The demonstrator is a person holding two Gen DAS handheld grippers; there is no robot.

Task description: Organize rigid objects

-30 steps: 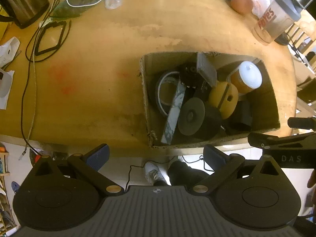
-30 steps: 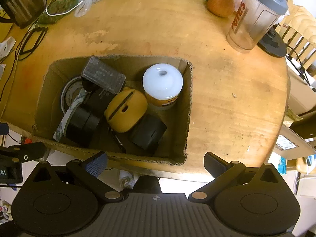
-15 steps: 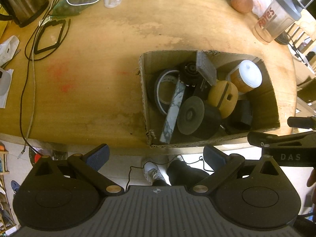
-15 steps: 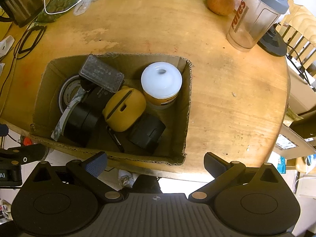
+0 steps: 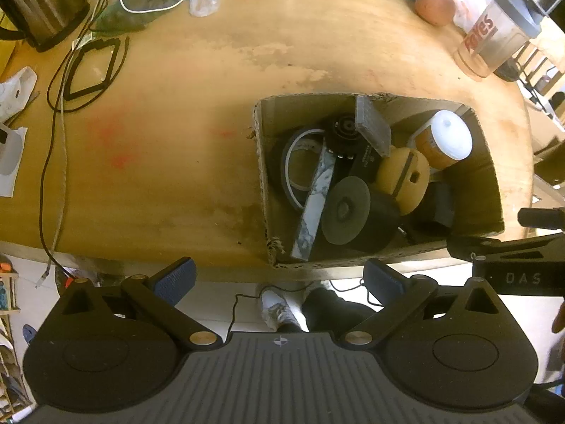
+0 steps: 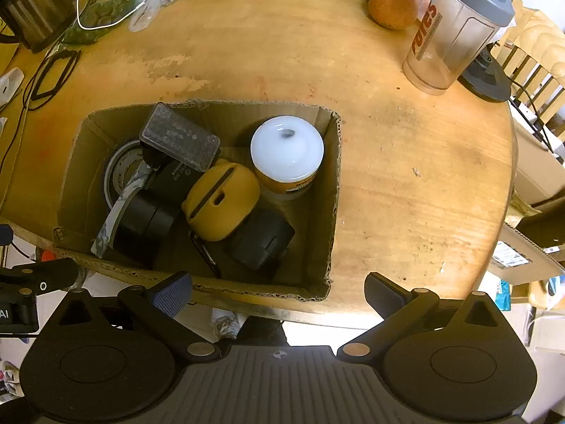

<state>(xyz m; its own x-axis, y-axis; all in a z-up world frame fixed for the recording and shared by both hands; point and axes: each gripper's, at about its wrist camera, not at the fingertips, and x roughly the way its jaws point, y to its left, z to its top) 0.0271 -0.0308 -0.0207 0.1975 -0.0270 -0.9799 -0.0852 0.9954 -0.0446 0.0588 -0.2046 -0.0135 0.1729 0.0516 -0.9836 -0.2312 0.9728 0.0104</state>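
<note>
One open cardboard box (image 6: 335, 190) sits at the near edge of a round wooden table (image 6: 406, 183). Contents, left to right in the right wrist view: a roll of tape (image 6: 118, 169) lying flat against the left wall; a marbled grey-white bar (image 6: 120, 208) leaning across it; a black cylinder (image 6: 144, 222) on its side next to the bar; a translucent grey case (image 6: 180, 141) propped at a tilt toward the back; a yellow rounded case (image 6: 220, 201) in the middle, touching the jar beside it; a small black box (image 6: 261, 240) at the front; and a white-lidded amber jar (image 6: 286, 152), upright near the right wall. All items lie inside the box, crowded and overlapping.

On the table outside the box, at the far right, stand an orange fruit (image 6: 392, 7) and a clear shaker cup (image 6: 455, 35) with a grey lid.

The left gripper (image 5: 279, 275) hangs off the table's near edge, jaws spread wide, holding nothing. The right gripper (image 6: 279, 289) hovers at the box's front wall, likewise spread and empty.
</note>
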